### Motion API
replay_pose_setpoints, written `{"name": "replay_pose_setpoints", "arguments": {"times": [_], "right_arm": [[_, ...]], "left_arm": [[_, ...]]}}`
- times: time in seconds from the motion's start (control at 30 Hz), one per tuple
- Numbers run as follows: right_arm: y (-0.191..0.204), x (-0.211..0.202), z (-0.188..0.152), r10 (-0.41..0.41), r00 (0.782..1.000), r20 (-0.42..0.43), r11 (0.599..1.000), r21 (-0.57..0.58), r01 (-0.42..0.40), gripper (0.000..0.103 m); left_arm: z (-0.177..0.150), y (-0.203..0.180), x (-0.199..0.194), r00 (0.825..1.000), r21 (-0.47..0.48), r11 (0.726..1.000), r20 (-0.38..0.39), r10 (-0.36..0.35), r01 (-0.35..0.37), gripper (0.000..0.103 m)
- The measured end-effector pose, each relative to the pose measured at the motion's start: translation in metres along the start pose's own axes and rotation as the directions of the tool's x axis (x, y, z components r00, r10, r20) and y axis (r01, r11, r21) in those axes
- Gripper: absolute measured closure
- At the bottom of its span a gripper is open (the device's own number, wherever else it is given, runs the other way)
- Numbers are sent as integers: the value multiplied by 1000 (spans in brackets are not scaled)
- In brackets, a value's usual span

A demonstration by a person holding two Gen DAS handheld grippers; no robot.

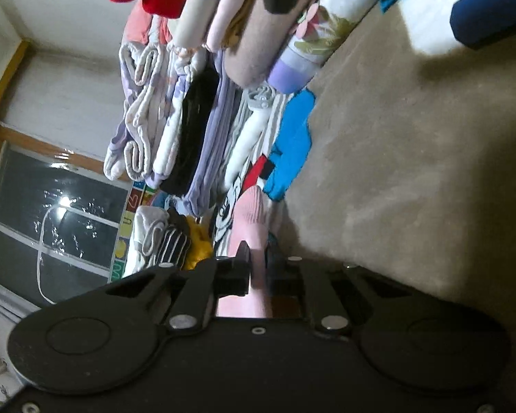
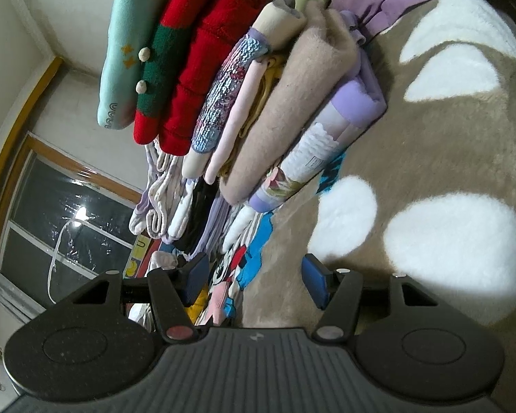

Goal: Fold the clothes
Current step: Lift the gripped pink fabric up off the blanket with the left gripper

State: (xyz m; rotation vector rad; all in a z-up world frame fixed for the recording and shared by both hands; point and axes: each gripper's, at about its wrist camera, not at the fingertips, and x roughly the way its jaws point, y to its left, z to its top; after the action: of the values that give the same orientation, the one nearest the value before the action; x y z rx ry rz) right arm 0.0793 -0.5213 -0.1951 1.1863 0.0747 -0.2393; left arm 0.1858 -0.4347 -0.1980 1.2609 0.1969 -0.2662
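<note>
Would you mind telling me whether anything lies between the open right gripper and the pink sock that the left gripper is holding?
Nothing visible blocks it. The right gripper is open with nothing between its fingers, and the pink sock lies just beyond them, low and left, beside the cartoon-print cloth. The left gripper is clamped on the sock.

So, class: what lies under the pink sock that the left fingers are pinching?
Under the pink sock a cartoon-print cloth shows, on the brown blanket. What is directly beneath the sock is covered.
</note>
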Motion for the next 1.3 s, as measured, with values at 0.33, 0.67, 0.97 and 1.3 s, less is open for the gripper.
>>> {"name": "replay_pose_setpoints", "arguments": {"times": [0.33,0.67,0.97,1.3], "right_arm": [[0,0,1,-4,1000,7,1000,1,4,43],[-1,-1,2,-6,1000,21,1000,4,6,43],[-1,-5,3,-8,999,41,1000,-11,8,42],[13,-13,-5,56,998,28,995,-85,-54,42]], "left_arm": [[2,10,-18,1000,-46,999,-19,17,-18,52],[11,19,7,992,-78,994,-93,-83,76,48],[12,23,26,983,-182,977,-119,-138,115,96],[-14,128,10,943,-569,772,19,-332,284,96]]}}
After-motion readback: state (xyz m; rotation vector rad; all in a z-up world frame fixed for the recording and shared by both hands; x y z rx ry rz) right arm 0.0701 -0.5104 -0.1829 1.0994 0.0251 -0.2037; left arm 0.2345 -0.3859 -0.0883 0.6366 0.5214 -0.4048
